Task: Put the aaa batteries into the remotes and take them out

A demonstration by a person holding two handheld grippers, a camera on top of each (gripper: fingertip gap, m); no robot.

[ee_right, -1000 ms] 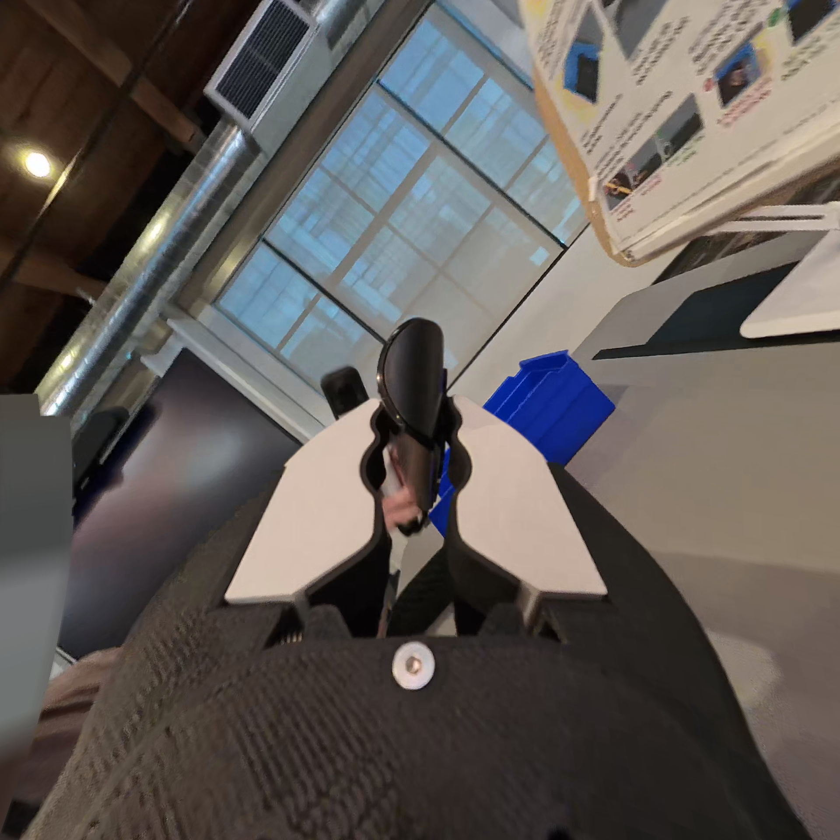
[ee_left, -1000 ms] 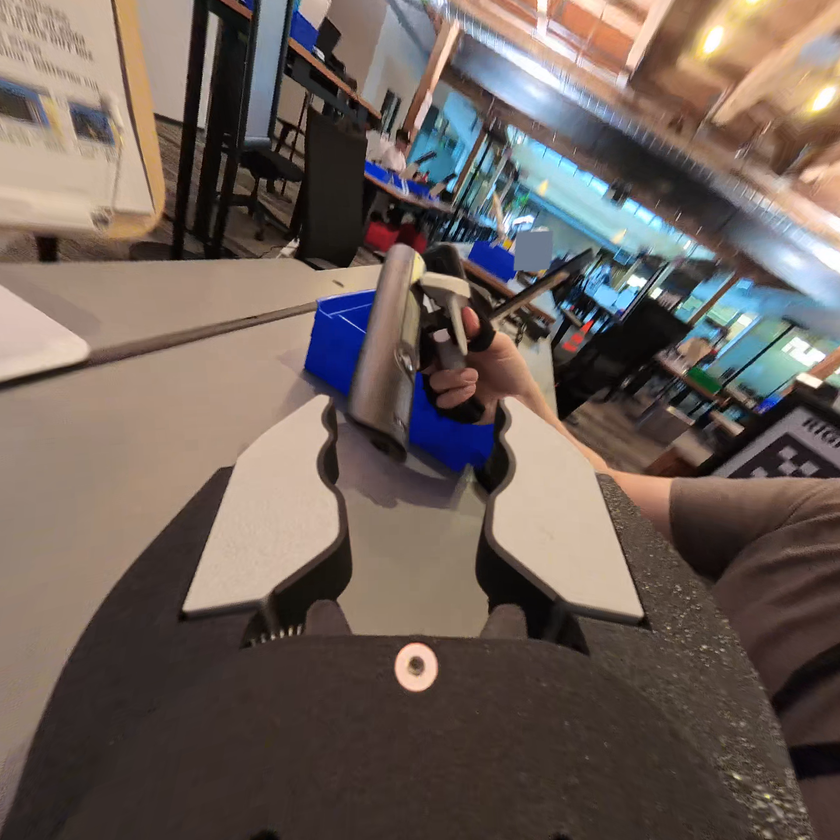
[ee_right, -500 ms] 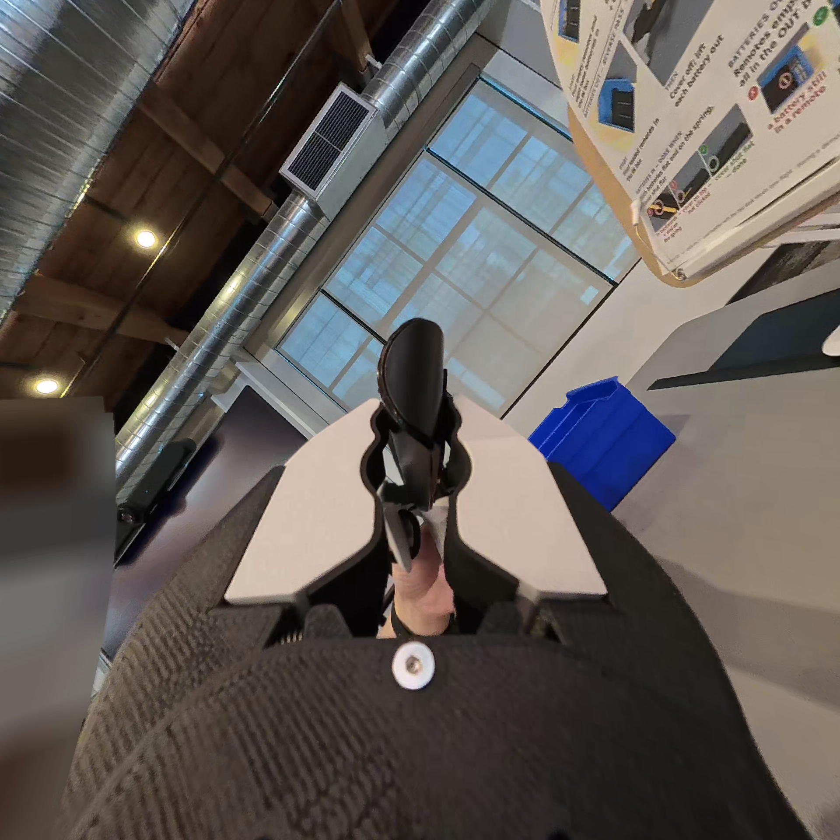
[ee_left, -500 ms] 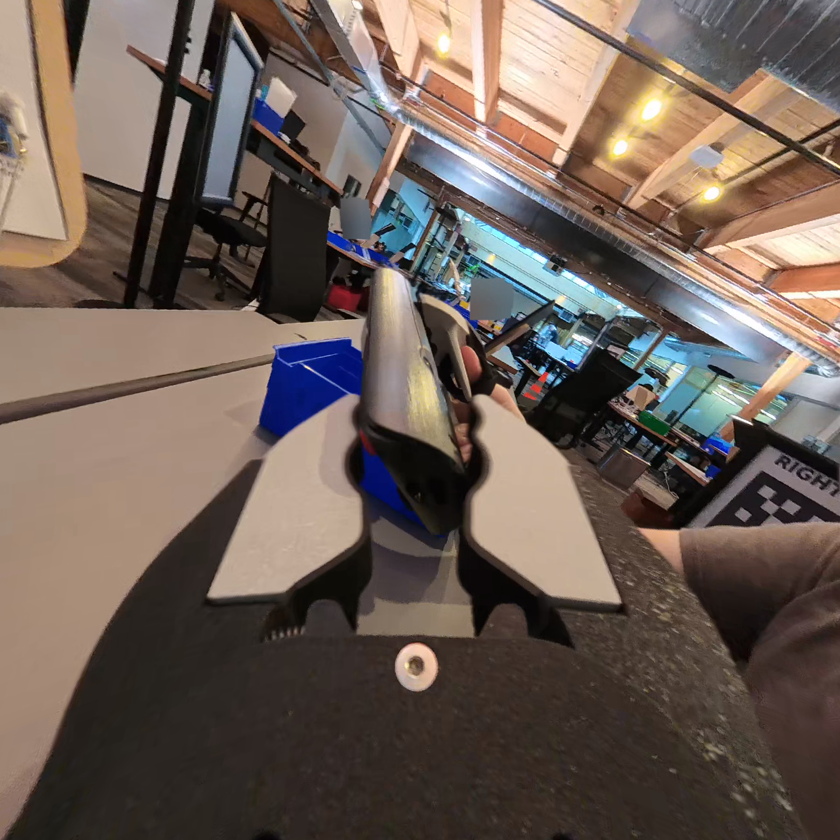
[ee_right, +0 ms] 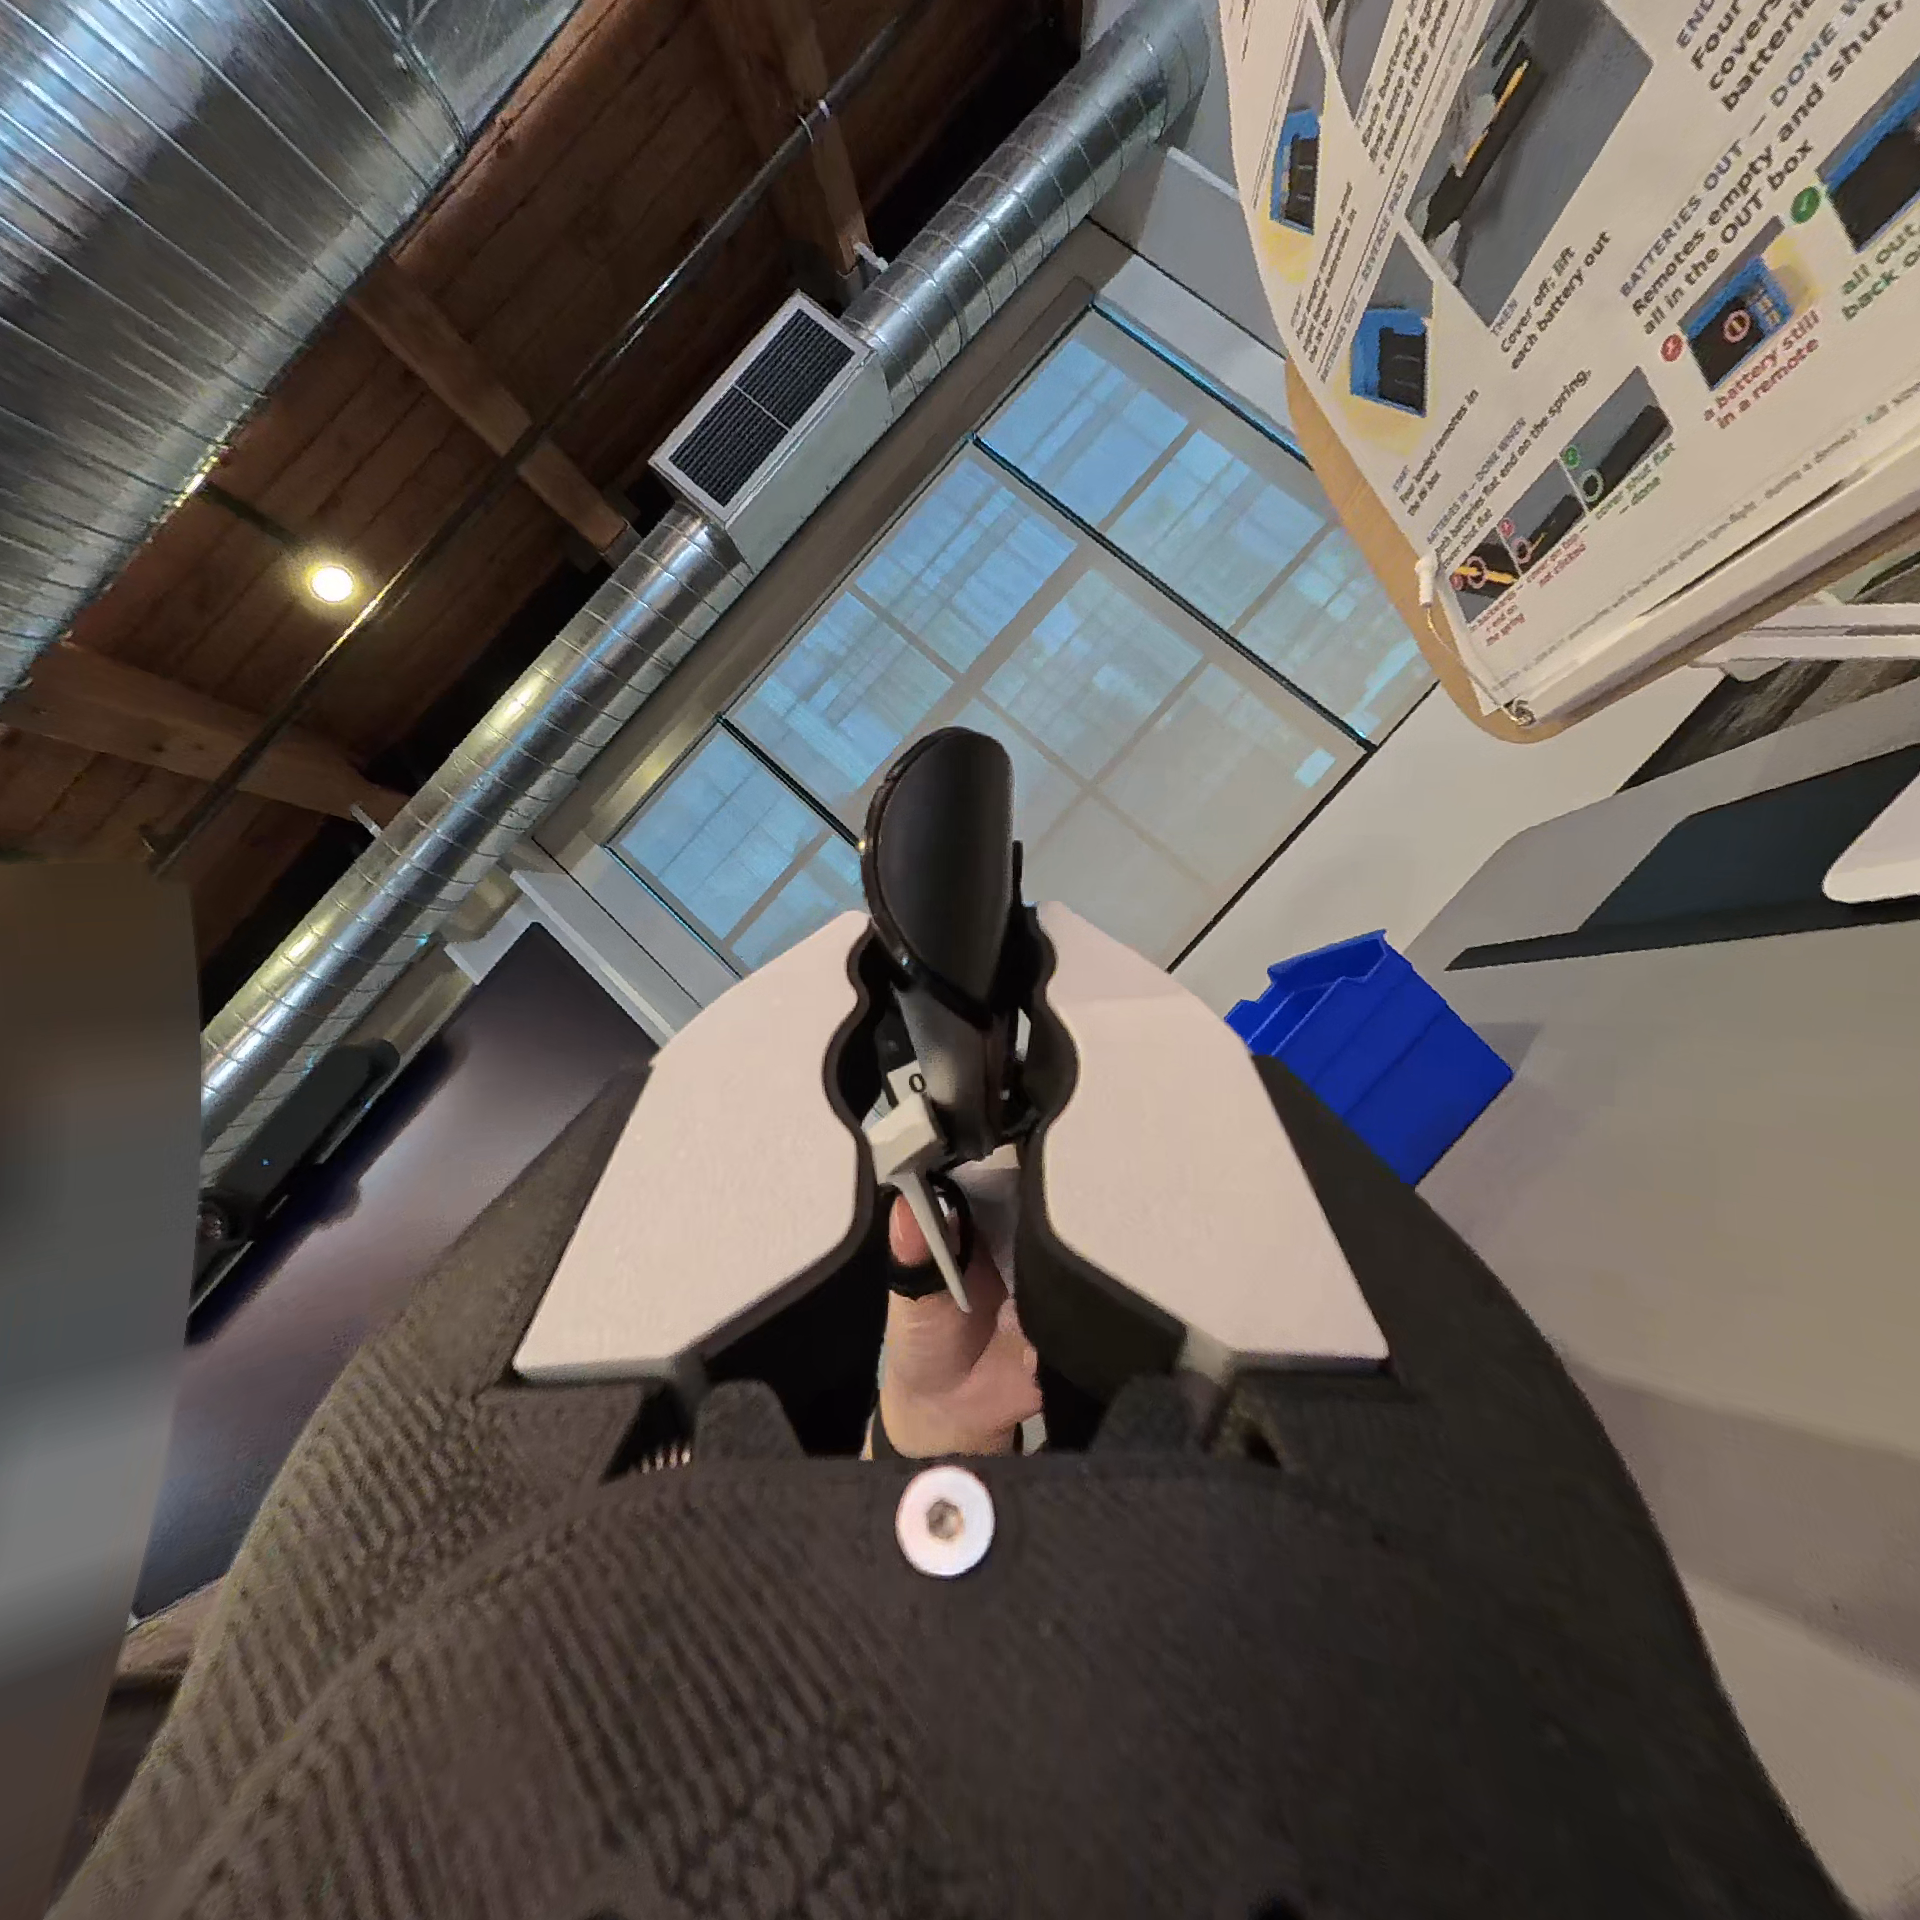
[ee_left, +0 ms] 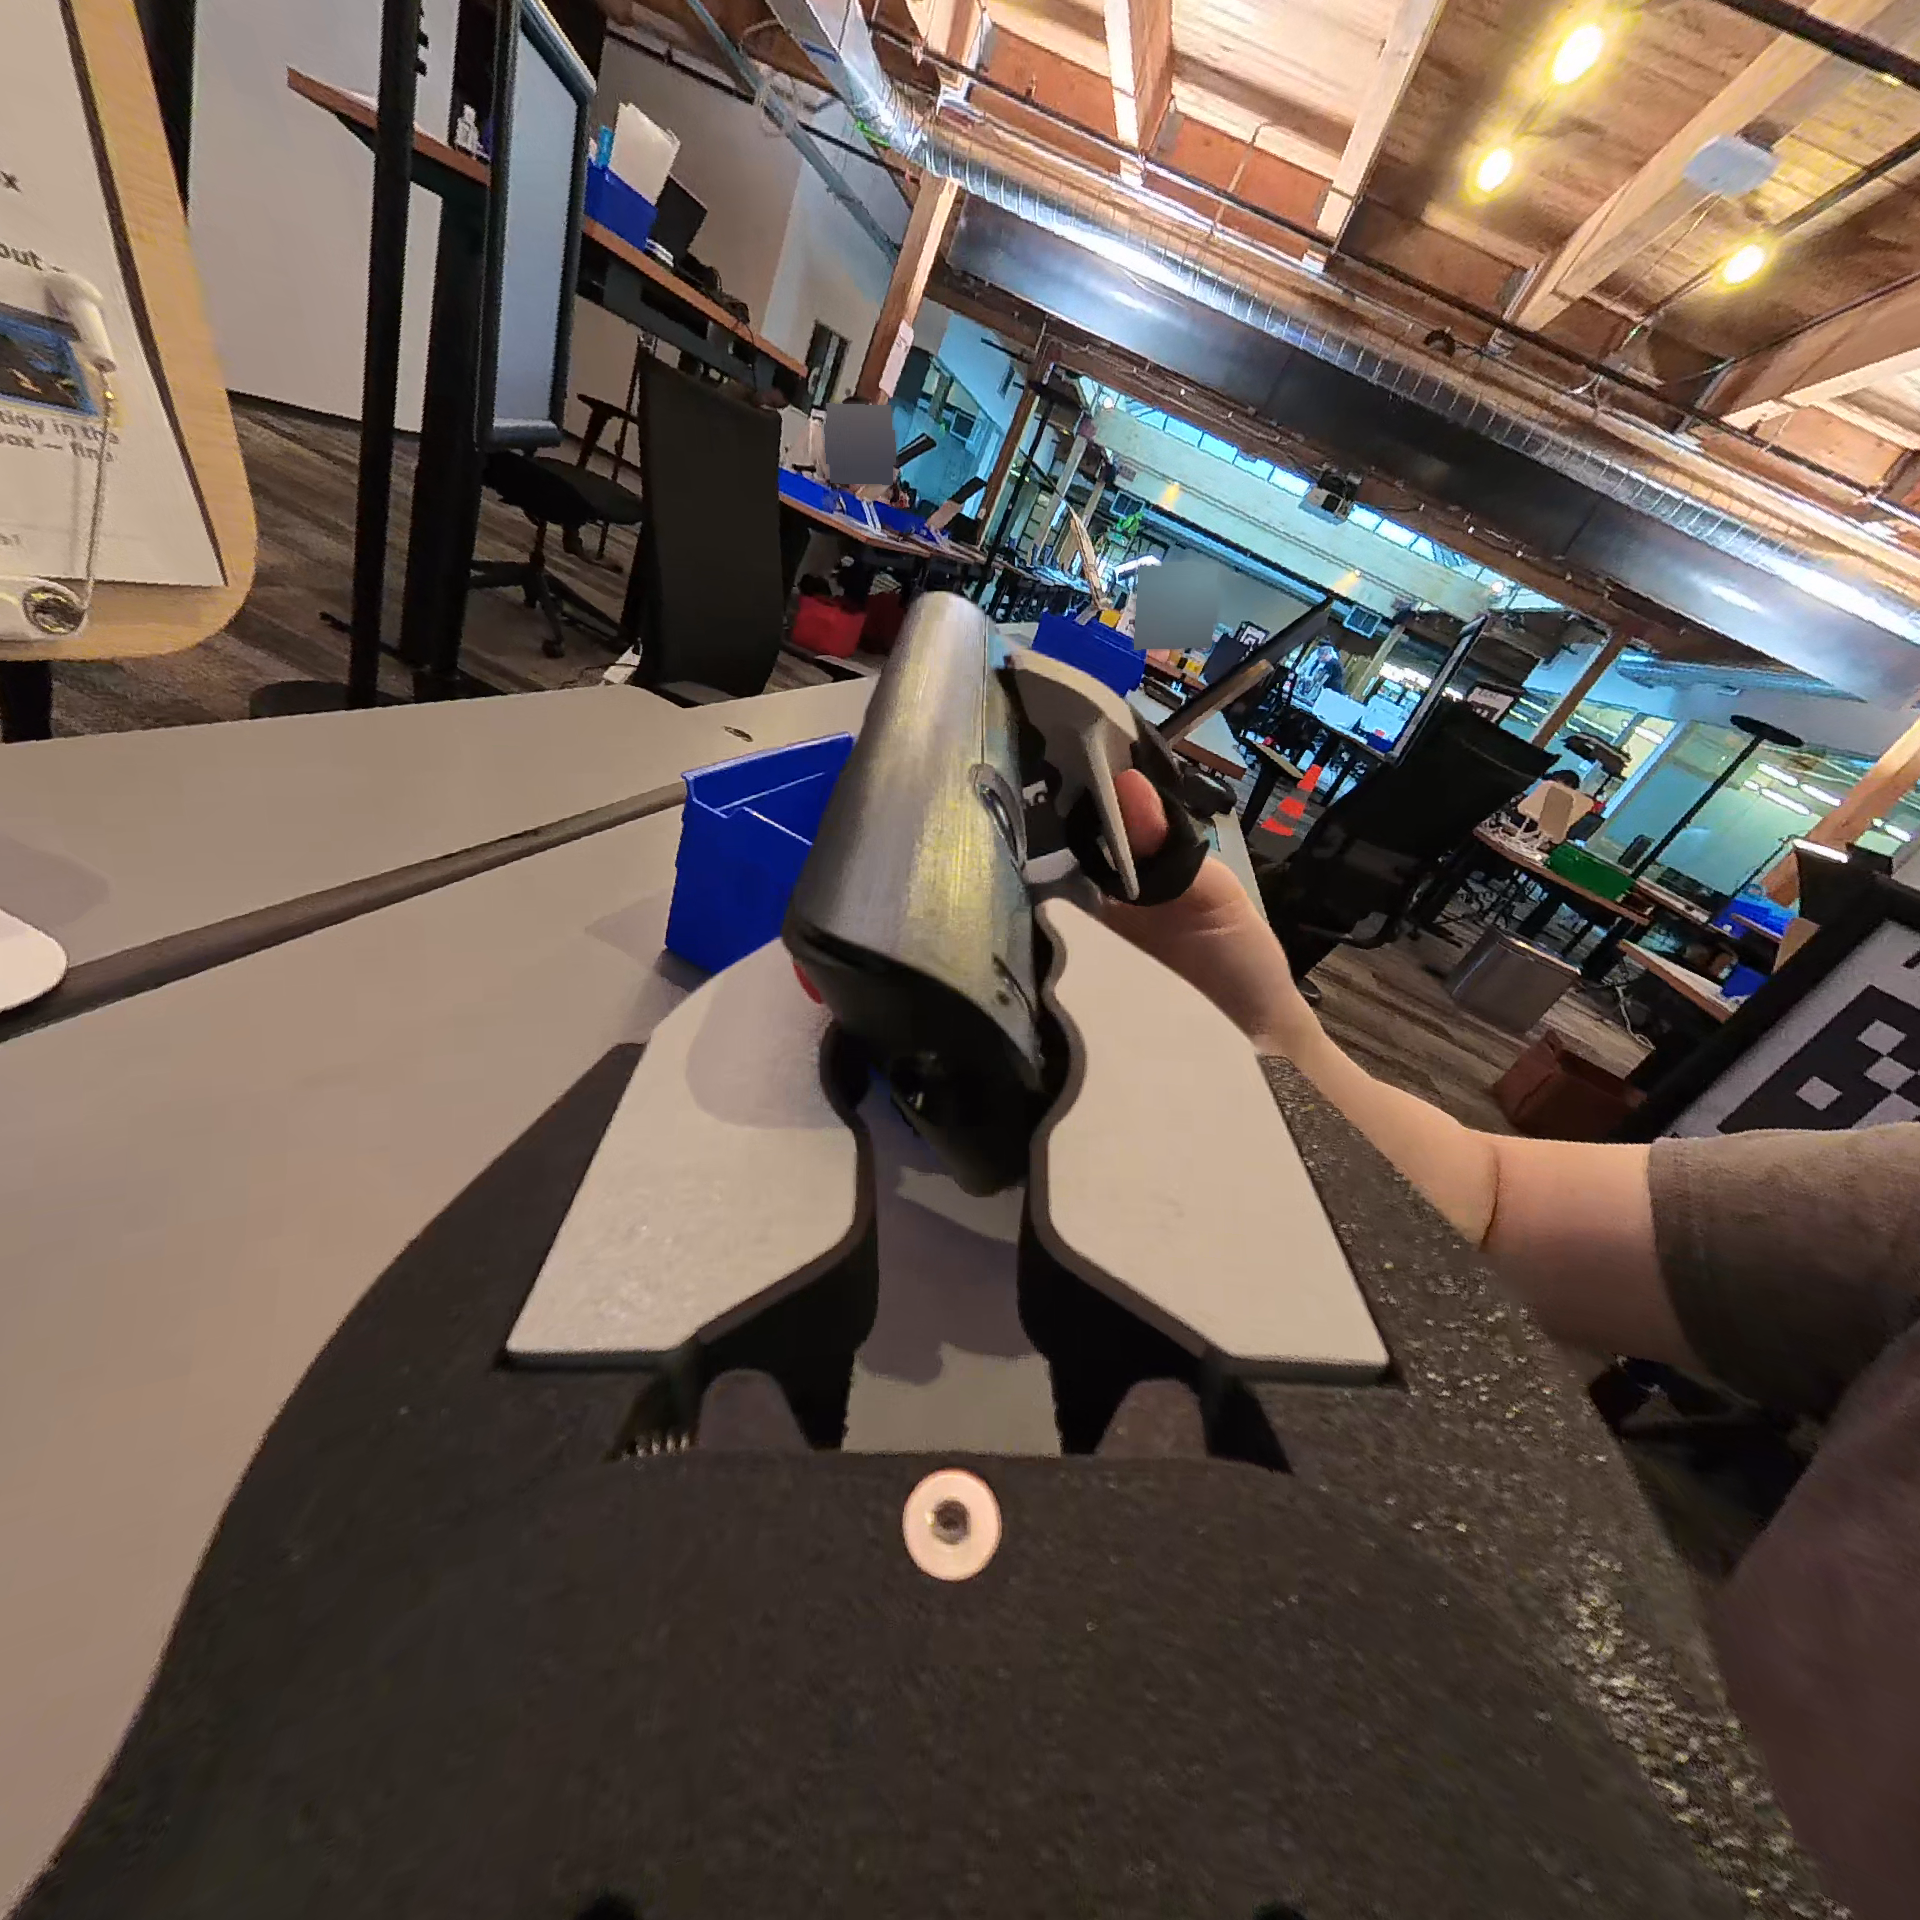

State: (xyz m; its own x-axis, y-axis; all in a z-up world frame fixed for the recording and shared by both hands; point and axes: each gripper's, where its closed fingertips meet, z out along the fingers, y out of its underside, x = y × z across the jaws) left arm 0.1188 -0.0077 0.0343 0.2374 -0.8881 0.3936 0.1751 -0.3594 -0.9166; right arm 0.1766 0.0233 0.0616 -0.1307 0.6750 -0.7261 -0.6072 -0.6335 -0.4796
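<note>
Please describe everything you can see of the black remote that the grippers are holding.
The remote is long, slim, dark plastic with a glossy rounded back and a rounded end. It is in the air above the grey table, pointing away from the left camera. The right gripper is shut on one end; the other end sits between the left gripper fingers. No battery compartment shows.

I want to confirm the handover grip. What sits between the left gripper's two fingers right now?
In the left wrist view, the near end of the black remote sits between the left gripper fingers; the right gripper holds its far end.
</note>
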